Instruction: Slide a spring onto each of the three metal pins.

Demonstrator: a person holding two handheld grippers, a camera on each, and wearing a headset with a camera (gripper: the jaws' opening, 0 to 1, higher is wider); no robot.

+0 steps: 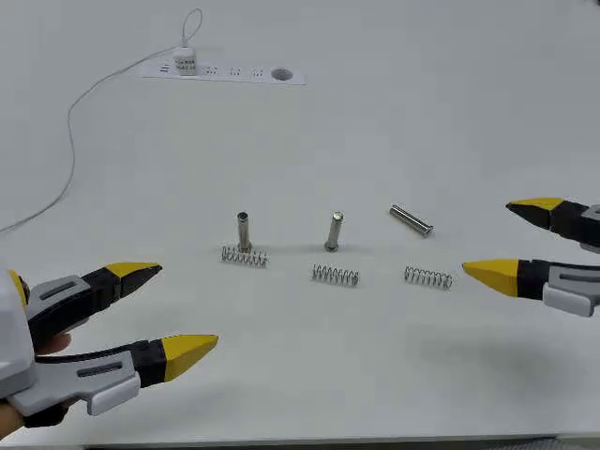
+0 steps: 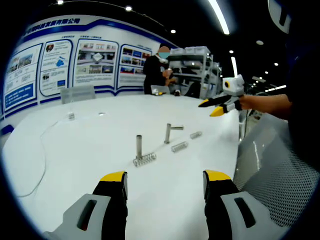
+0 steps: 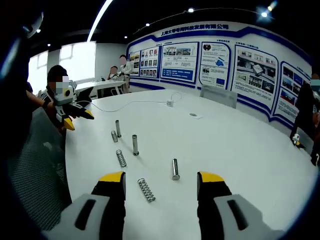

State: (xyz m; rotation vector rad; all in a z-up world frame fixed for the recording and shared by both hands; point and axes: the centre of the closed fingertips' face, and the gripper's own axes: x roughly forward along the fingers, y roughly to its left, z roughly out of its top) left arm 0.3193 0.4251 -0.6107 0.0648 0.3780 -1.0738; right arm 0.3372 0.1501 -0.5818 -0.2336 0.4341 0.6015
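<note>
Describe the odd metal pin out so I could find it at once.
On the wide white table, three short silver metal pins form a row across the middle, each with a small coiled spring in front. Yours is the rightmost pin, nearest the right yellow-tipped claw: it alone lies flat on its side, while the other two stand upright.

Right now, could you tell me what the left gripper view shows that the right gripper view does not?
The left gripper view shows the right tool from outside, open, and a person standing by shelving. The right gripper view shows the left tool from outside, open, and people beside a far table. Both share the white table, the three metal pins and three springs lying loose beside them.
</note>
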